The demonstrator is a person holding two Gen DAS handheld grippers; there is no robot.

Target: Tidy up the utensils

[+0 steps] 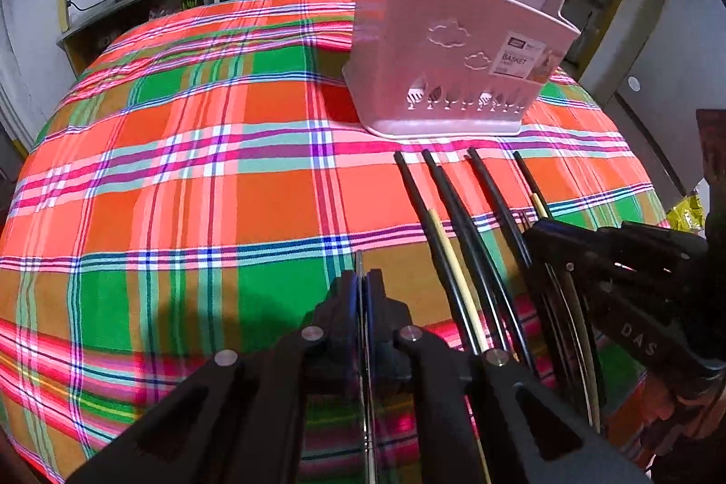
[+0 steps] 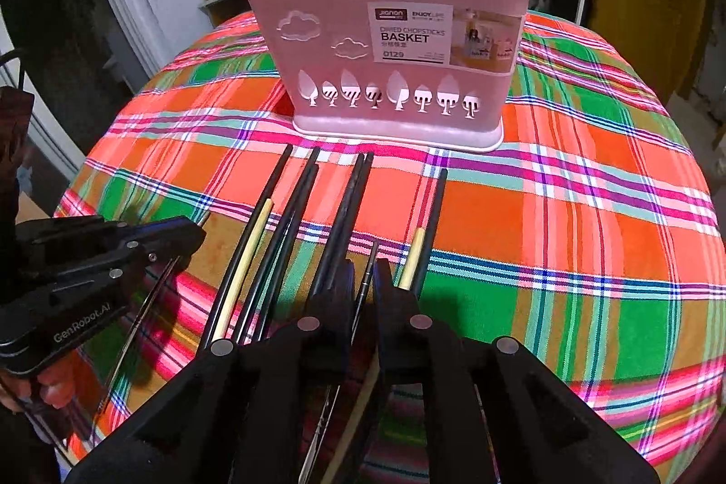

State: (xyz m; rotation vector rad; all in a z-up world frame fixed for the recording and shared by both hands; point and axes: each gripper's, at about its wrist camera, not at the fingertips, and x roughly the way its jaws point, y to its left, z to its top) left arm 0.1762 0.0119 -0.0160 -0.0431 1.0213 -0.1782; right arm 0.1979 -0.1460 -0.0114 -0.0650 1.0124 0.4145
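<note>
Black chopsticks [image 2: 290, 207], light, stiff, slick, are lying before the pink basket [image 2: 390, 44]; right gripper [image 2: 363, 280] is pinching one thin stick, left gripper [image 1: 363, 284] is nipping another mid-shaft

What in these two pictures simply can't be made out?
- Inside of the pink basket: both views look at its walls, so its contents are hidden.
- Near ends of the chopsticks: covered by the right tongs in the right view and cut off by the bottom edge.
- Thin item in the left tongs: seen edge-on in the left view, so its kind is unclear.
- Small print on the basket's label: too small.
</note>
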